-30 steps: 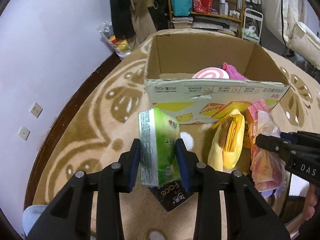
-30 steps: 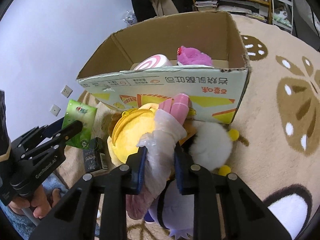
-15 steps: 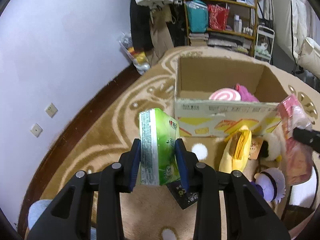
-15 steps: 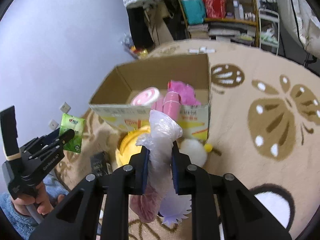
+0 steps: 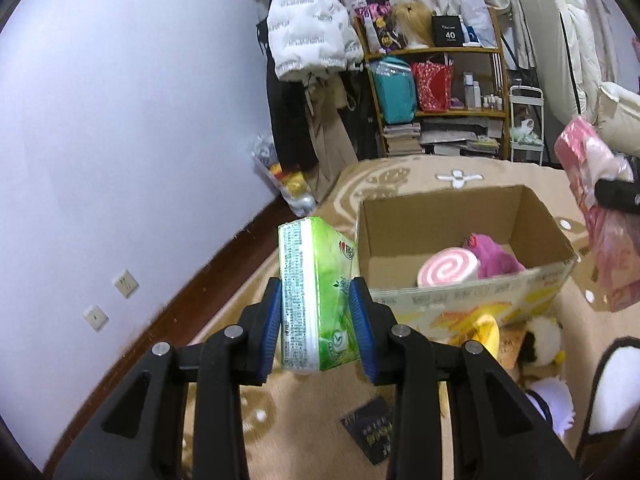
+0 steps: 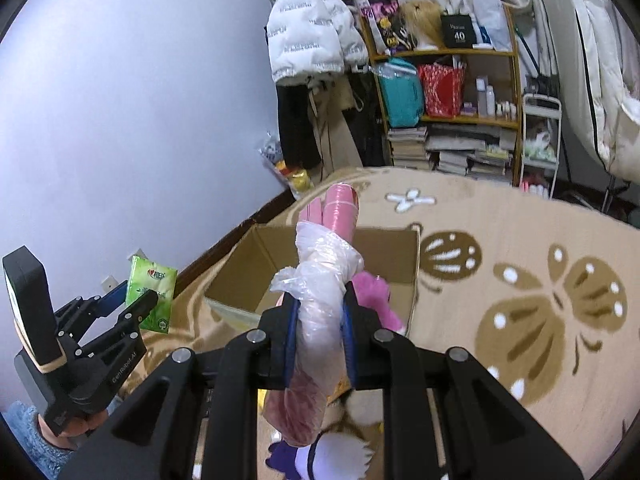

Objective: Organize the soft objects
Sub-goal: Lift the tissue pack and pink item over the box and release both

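Note:
My left gripper point(image 5: 316, 316) is shut on a green tissue pack point(image 5: 314, 292), held upright in the air left of the open cardboard box point(image 5: 452, 300). The box holds a pink swirl cushion point(image 5: 448, 270) and a magenta plush point(image 5: 496, 258). My right gripper point(image 6: 320, 334) is shut on a pink bundle in a clear plastic bag point(image 6: 324, 280), raised above the near edge of the box point(image 6: 256, 268). The bundle also shows at the right of the left wrist view point(image 5: 600, 216). The left gripper with the tissue pack point(image 6: 151, 294) shows at the left of the right wrist view.
On the beige patterned rug point(image 6: 540, 300) in front of the box lie a yellow plush point(image 5: 486, 330), a white fluffy toy point(image 5: 544, 340), a purple and white toy point(image 6: 320, 456) and a black packet point(image 5: 370, 434). A shelf point(image 5: 436, 100) and hanging clothes stand behind; the wall is at left.
Both grippers have risen with their loads, from close to the floor beside the box to well above it. The box now looks lower and further away.

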Available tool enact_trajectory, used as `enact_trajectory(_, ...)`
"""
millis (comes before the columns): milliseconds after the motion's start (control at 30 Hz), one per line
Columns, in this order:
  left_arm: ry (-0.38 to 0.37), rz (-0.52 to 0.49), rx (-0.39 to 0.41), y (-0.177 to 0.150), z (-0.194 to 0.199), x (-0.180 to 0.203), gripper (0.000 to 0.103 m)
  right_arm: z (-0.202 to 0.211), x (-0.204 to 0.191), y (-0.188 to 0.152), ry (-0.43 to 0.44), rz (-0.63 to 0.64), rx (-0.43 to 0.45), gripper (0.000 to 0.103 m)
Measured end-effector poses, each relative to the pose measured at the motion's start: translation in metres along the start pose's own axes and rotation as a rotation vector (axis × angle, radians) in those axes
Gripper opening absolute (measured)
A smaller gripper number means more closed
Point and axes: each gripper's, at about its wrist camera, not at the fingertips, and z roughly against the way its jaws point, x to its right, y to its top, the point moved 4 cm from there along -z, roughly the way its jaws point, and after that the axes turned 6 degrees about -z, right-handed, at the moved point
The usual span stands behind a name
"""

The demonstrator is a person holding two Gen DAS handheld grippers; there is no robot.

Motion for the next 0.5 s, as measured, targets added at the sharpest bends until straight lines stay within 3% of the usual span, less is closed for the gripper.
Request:
enact_trajectory(267,-0.003,-0.009,0.049,0.035,-0.016,0.002,0.032,-0.009,0.001,0.038,-0.029,0.053,0.055,0.020)
enact_trajectory(500,-0.032,-0.024,0.056,0.054,-0.037,0.013,0.032,-0.037,0.008,0.039,-0.070,0.087,0.066,0.020)
